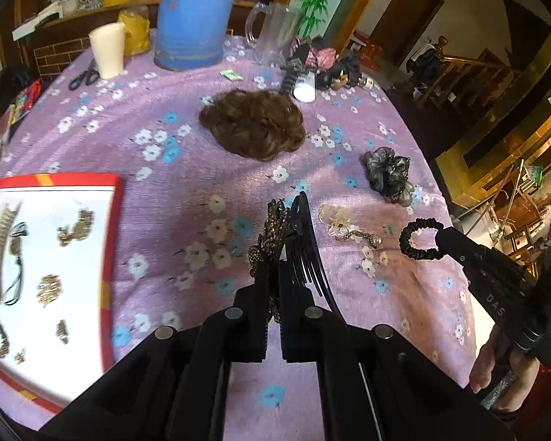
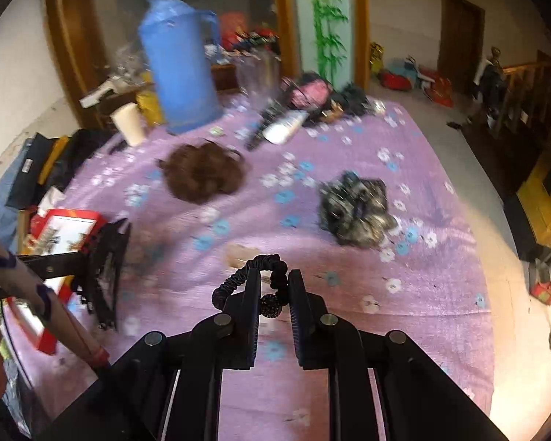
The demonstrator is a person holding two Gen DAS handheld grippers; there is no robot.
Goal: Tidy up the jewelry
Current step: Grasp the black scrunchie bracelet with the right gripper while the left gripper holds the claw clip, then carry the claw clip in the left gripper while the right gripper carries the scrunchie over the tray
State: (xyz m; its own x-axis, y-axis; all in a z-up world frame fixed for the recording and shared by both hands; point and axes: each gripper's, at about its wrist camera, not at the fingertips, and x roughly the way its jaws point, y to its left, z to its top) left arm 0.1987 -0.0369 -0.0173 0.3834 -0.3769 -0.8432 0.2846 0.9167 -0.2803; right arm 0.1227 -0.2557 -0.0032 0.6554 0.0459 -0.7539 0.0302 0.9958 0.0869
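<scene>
Two grippers work above a table under a purple flowered cloth, each with a hair piece. Farthest back stands a blue jug; nearer lie a brown hairpiece and a grey scrunchie. At the left edge sits the red-rimmed tray, its white floor already carrying several gold clips and a black cord. The left gripper has its jaws pressed together on a black comb with a gold ornament, raised over the cloth well short of the tray. The right gripper shows its jaws slightly apart with a black hair tie pinched or hooked at the tips, its beaded ball hanging in the gap; I judge it held, though loosely. A shell flower pin rests on the cloth between the two grippers. Risks, as I judge them: the comb is gripped near one end, so a quick swing toward the tray could twist it out; its teeth might snag the cord already there; and the tie, caught only at the tips, could slip off.
</scene>
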